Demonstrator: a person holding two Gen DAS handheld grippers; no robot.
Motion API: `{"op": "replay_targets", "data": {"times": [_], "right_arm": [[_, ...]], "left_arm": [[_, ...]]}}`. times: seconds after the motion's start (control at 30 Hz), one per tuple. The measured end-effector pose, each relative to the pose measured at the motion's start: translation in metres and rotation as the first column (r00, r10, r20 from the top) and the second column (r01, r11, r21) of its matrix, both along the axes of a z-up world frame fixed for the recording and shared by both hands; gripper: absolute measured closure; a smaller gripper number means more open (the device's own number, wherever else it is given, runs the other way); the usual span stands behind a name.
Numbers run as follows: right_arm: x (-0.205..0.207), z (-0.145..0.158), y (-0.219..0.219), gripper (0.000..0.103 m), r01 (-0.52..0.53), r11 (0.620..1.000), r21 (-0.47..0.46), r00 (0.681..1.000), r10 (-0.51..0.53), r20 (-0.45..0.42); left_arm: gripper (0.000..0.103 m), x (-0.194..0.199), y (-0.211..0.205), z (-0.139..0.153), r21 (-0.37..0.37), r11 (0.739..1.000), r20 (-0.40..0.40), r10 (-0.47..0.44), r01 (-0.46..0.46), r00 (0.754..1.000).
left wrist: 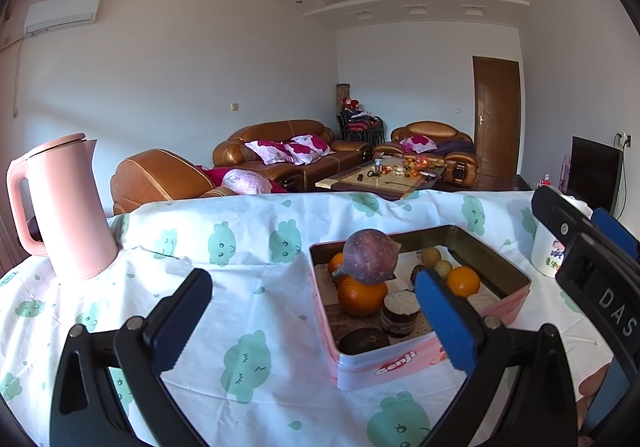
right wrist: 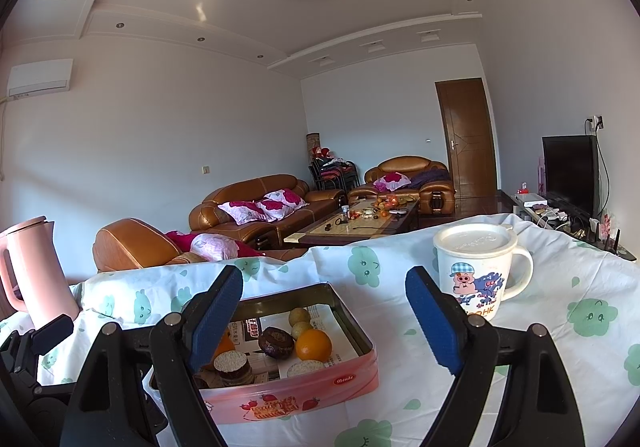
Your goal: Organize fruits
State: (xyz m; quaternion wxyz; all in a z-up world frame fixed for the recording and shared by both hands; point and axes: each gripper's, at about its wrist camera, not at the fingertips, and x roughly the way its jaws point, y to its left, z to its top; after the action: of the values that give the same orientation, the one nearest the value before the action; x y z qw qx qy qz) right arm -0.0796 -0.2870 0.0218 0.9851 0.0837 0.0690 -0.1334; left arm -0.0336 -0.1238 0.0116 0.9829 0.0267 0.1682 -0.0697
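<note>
Fruits sit inside the pink tin (left wrist: 420, 363) on the bench; a pomegranate (left wrist: 370, 255) perches atop an orange (left wrist: 361, 297). Both grippers, left (left wrist: 312, 317) and right (right wrist: 324, 319), hover with jaws released, empty. Any grasp should avoid toppling it.

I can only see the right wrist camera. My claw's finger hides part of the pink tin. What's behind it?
Observer: A big reddish-purple fruit sits on top of an orange inside the pink tin.
Operator: Is the other claw holding something?
Observer: No. The left claw is open and empty, pointing at the tin.
Operator: What's in the tin's near corner?
Observer: A dark round piece lies flat there. I cannot tell what it is.
</note>
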Motion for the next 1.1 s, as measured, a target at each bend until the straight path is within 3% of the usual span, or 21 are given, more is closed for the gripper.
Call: {"op": "replay_targets", "data": {"times": [0.43,1.1], "right_arm": [[-0.001,0.000,0.000,0.018,0.000,1.000,0.000,1.000,0.000,-0.001],[-0.001,0.000,0.001,0.018,-0.001,1.000,0.000,1.000,0.001,-0.004]], "left_arm": [[0.000,0.001,0.000,0.000,0.000,1.000,-0.002,-0.001,0.001,1.000],[0.000,0.010,0.011,-0.006,-0.037,0.999,-0.088,0.021,-0.024,0.996]]}}
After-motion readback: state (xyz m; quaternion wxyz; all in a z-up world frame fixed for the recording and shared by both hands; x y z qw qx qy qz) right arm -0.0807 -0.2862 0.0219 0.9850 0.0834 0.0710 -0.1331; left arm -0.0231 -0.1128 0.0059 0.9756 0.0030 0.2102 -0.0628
